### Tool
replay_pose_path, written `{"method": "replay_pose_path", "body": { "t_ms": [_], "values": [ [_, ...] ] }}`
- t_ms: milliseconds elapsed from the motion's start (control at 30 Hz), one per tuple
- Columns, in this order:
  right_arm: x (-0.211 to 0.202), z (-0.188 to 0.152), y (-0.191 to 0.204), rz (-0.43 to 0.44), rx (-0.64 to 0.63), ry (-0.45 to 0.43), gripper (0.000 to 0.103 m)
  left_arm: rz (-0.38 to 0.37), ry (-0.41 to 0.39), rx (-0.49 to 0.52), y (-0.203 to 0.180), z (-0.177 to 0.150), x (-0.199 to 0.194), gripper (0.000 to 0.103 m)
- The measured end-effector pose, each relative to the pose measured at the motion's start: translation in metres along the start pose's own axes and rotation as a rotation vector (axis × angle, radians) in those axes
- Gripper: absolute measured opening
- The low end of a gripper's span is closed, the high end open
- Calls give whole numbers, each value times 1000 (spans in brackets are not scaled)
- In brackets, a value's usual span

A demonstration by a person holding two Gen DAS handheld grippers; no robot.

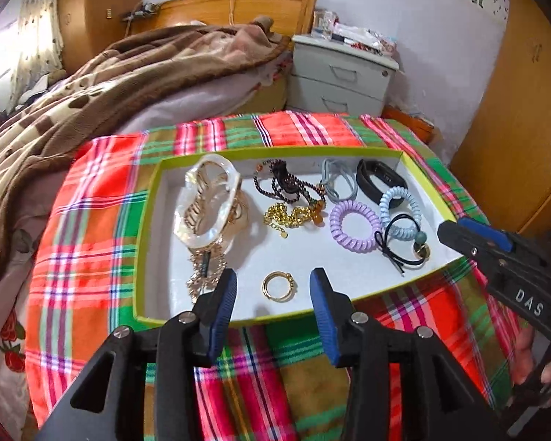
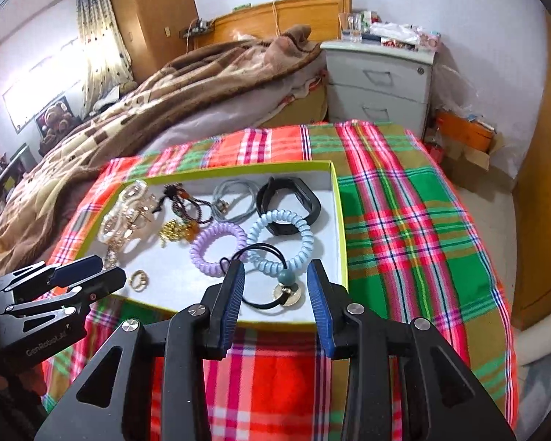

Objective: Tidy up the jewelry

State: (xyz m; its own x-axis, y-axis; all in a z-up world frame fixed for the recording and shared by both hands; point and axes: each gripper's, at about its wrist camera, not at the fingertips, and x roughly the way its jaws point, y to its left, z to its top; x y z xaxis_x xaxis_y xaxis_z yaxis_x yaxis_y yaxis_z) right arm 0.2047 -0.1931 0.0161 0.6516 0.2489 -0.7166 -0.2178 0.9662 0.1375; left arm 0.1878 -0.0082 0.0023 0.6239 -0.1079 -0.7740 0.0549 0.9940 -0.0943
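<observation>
Where jaws gape, tray rim (image 1: 422, 282) near

The left gripper (image 1: 273, 286) hangs low with its jaws spread wide, its blue pads (image 1: 224, 312) facing each other and gripping nothing. The right gripper (image 2: 275, 279) is held the same way, jaws parted and empty, just to the right of the left one, both pointing forward and tilted downward.
</observation>
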Motion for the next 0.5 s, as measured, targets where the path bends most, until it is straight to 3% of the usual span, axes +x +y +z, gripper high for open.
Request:
{"method": "replay_pose_path", "body": {
  "t_ms": [333,500],
  "values": [
    [-38,-24,29,-14,-19,-88,44,167,-80,-12,-4,-19,-38,43],
    [-46,-32,33,-9,-18,-99,44,174,-93,-22,-6,-29,-48,43]
  ]
}}
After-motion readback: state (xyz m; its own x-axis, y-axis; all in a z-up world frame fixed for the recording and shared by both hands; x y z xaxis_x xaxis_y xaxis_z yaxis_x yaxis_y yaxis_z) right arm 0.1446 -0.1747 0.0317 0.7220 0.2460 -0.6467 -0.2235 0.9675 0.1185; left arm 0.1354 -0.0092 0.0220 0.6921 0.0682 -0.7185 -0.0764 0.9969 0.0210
